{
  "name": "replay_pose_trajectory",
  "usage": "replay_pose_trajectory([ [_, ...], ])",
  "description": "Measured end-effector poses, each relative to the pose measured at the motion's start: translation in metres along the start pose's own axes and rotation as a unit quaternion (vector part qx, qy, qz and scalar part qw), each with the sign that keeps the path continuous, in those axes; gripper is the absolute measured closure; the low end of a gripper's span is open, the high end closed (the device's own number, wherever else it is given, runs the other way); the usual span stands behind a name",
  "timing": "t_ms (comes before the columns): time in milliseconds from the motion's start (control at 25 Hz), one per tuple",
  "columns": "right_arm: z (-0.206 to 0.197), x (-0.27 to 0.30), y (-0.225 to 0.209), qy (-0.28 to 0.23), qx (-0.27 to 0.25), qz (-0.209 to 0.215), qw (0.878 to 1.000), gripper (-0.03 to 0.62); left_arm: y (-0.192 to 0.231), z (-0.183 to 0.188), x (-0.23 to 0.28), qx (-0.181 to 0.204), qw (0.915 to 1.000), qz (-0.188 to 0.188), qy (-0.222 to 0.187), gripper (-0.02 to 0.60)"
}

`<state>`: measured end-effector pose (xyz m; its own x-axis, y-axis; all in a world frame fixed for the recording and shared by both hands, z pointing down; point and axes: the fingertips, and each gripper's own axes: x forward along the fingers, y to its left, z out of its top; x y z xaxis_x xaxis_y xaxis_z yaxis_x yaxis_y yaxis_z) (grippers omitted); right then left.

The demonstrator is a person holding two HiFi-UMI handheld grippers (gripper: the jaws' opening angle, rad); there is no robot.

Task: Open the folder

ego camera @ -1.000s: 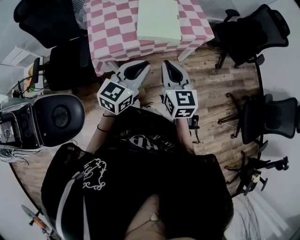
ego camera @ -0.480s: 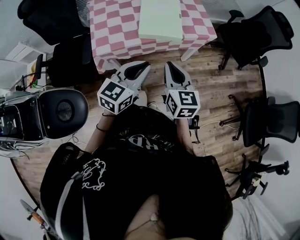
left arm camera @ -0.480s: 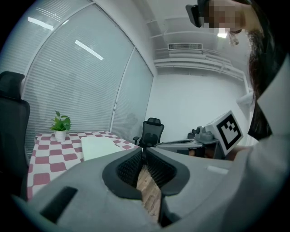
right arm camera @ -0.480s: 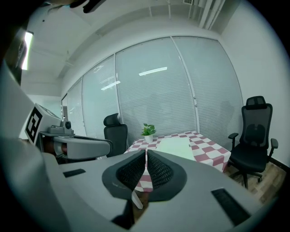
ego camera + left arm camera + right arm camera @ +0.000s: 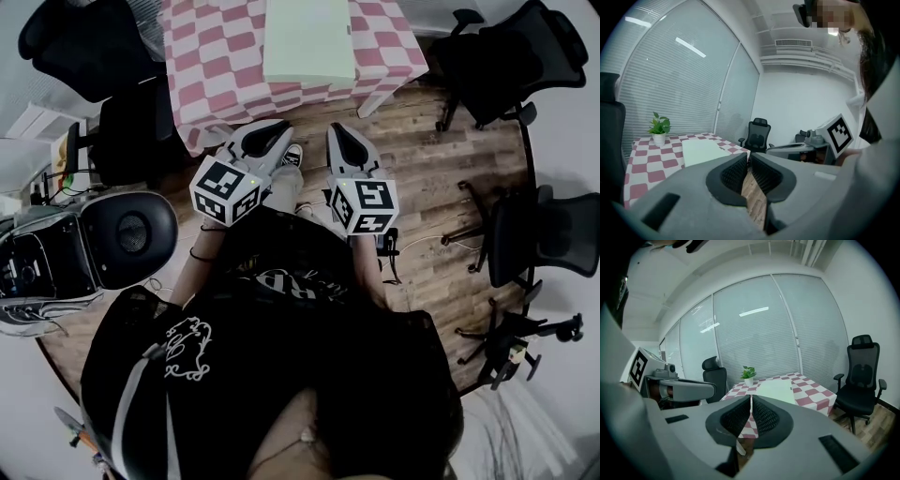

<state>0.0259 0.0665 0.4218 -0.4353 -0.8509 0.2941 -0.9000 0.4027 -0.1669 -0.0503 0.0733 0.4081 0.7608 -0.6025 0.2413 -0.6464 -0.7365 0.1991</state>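
Note:
A pale green folder (image 5: 307, 41) lies closed and flat on a table with a pink-and-white checked cloth (image 5: 206, 66); it also shows as the folder (image 5: 701, 151) and the folder (image 5: 776, 391) in the gripper views. Both grippers hang in front of the person's chest, short of the table's near edge. My left gripper (image 5: 267, 139) is shut with nothing between its jaws. My right gripper (image 5: 342, 137) is likewise shut and empty. Each carries a marker cube.
A small potted plant (image 5: 748, 373) stands at the table's far end. Black office chairs (image 5: 502, 61) ring the table, with another chair (image 5: 131, 230) close on the left. Cables and equipment lie on the wooden floor (image 5: 441, 159).
Both grippers have shifted slightly toward the table and lower; the view has drifted a little. The jaws stay shut and the folder lies untouched.

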Motion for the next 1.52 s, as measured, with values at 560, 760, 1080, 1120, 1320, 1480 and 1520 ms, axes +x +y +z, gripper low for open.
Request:
replay_pose_trajectory([
  [560, 0.004, 0.078, -0.097, 0.051, 0.029, -0.044, 0.997, 0.574, 0.068, 0.011, 0.110, 0.048, 0.9966, -0.027, 0.061, 0.558],
  [760, -0.005, 0.106, -0.124, 0.067, 0.069, -0.054, 0.994, 0.574, 0.099, 0.010, 0.137, 0.050, 0.9951, -0.033, 0.079, 0.558],
  [1080, -0.011, 0.137, -0.168, 0.086, 0.114, -0.092, 0.985, 0.574, 0.134, -0.003, 0.173, 0.088, 0.9858, -0.070, 0.124, 0.536],
  [1120, -0.010, 0.140, -0.172, 0.086, 0.120, -0.095, 0.984, 0.574, 0.136, -0.006, 0.177, 0.095, 0.9835, -0.078, 0.132, 0.519],
  [1320, -0.014, 0.152, -0.185, 0.084, 0.156, -0.103, 0.979, 0.574, 0.140, -0.028, 0.196, 0.123, 0.9698, -0.124, 0.170, 0.409],
  [1480, -0.031, 0.156, -0.188, 0.094, 0.208, -0.091, 0.969, 0.573, 0.141, -0.046, 0.204, 0.178, 0.9519, -0.137, 0.209, 0.360],
  [1520, -0.034, 0.157, -0.189, 0.094, 0.217, -0.089, 0.968, 0.572, 0.142, -0.051, 0.207, 0.200, 0.9448, -0.138, 0.220, 0.351],
])
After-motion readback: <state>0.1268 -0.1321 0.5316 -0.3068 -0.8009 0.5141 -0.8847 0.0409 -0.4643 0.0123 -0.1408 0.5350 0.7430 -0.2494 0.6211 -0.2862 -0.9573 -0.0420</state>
